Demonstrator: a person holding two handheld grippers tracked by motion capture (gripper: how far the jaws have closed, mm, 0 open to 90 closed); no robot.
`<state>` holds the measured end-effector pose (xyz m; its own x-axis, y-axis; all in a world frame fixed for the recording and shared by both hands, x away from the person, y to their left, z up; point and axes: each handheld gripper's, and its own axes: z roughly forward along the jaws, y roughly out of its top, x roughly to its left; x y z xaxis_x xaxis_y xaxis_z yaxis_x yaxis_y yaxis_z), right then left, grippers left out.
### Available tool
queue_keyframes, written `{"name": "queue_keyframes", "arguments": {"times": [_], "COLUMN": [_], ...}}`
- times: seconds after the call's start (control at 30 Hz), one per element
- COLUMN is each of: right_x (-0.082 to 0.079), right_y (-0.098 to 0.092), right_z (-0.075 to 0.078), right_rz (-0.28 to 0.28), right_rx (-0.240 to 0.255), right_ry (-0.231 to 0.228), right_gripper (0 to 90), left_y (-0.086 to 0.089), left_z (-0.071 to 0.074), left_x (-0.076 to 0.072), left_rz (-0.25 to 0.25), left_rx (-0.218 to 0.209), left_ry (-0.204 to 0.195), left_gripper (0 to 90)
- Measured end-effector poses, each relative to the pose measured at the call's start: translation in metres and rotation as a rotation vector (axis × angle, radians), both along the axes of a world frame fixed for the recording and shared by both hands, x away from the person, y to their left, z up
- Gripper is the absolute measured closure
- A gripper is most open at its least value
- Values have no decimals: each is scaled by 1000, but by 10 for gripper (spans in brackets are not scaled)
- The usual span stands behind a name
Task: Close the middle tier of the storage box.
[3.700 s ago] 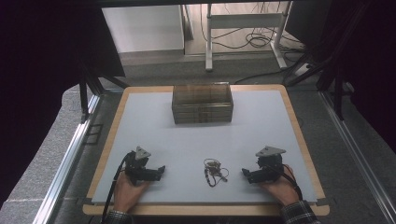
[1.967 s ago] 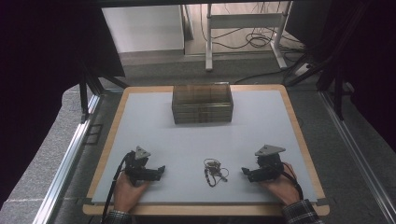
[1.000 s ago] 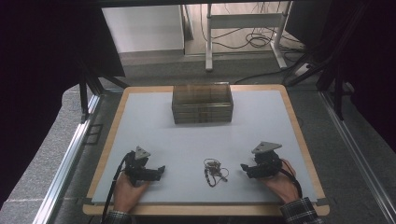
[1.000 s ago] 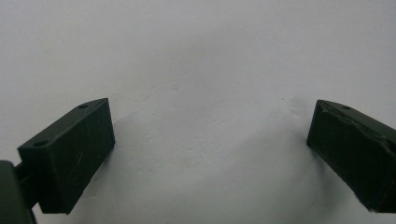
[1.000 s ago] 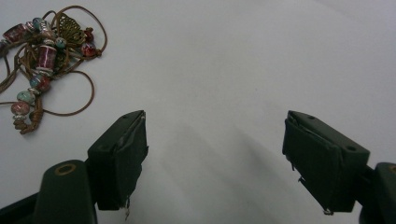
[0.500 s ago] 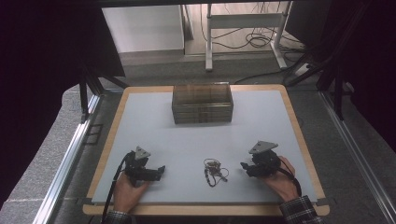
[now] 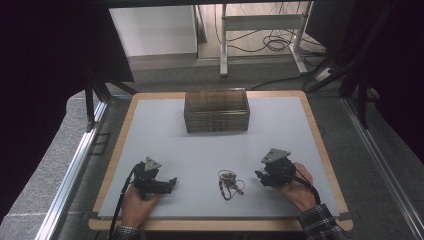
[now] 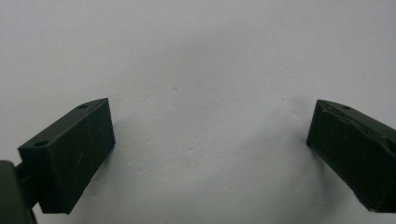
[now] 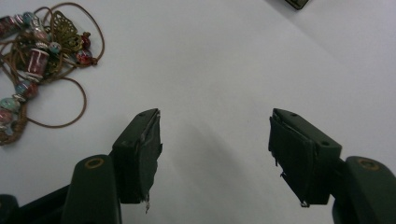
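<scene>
A beaded necklace on a brown cord [image 7: 230,183] lies bunched on the white table near its front edge; in the right gripper view the necklace [image 9: 37,51] is at the upper left. My right gripper [image 7: 258,176] sits just right of it, pointing at it, a short gap apart. Its jaws [image 9: 215,116] are open, have just been closing a little, and only bare table lies between them. My left gripper [image 7: 172,182] rests left of the necklace, farther off. In the left gripper view my left gripper [image 8: 212,105] stands wide open over bare table.
A brown transparent box [image 7: 216,110] with compartments stands at the back middle of the white table [image 7: 280,130]. A wooden rim frames the board. Dark curtains flank the sides, and a desk frame with cables stands beyond the far edge.
My right gripper has shifted a little to the left, closer to the necklace. The left gripper and the necklace have stayed put.
</scene>
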<state>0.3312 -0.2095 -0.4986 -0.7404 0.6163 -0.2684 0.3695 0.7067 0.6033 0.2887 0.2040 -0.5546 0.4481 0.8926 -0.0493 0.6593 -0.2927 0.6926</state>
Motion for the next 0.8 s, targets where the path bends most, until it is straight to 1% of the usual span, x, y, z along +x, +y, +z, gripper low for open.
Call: {"name": "queue_keyframes", "arguments": {"times": [0.07,0.1,0.23,0.27,0.3,0.33,0.4,0.53,0.57,0.63,0.7,0.8], "right_x": [0,1,3,3,4,4,5,7,9,9,11,13], "right_y": [2,4,7,8,10,10,13,17,19,21,25,28], "right_z": [1,1,1,2,2,2,2,1,1,2,2,2], "right_rz": [10,17,19,21,27,27,34,37,44,44,53,57], "right_rx": [-9,-23,-27,-34,-45,-45,-76,-88,-94,-97,-107,-114], "right_ry": [-4,-10,-16,-22,-39,-39,-63,-74,-83,-87,-107,-117], "right_gripper": [337,337,336,336,337,337,350,362,370,374,392,399], "left_y": [0,0,0,0,0,0,0,0,0,0,0,0], "left_z": [0,0,0,0,0,0,0,0,0,0,0,0], "left_x": [0,0,0,0,0,0,0,0,0,0,0,0], "left_rz": [0,0,0,0,0,0,0,0,0,0,0,0], "left_rx": [0,0,0,1,1,1,-1,-1,-1,-1,0,0], "left_ry": [0,1,1,1,0,1,0,0,0,0,0,0], "left_gripper": [13,13,13,13,13,13,13,13,13,13,13,13]}}
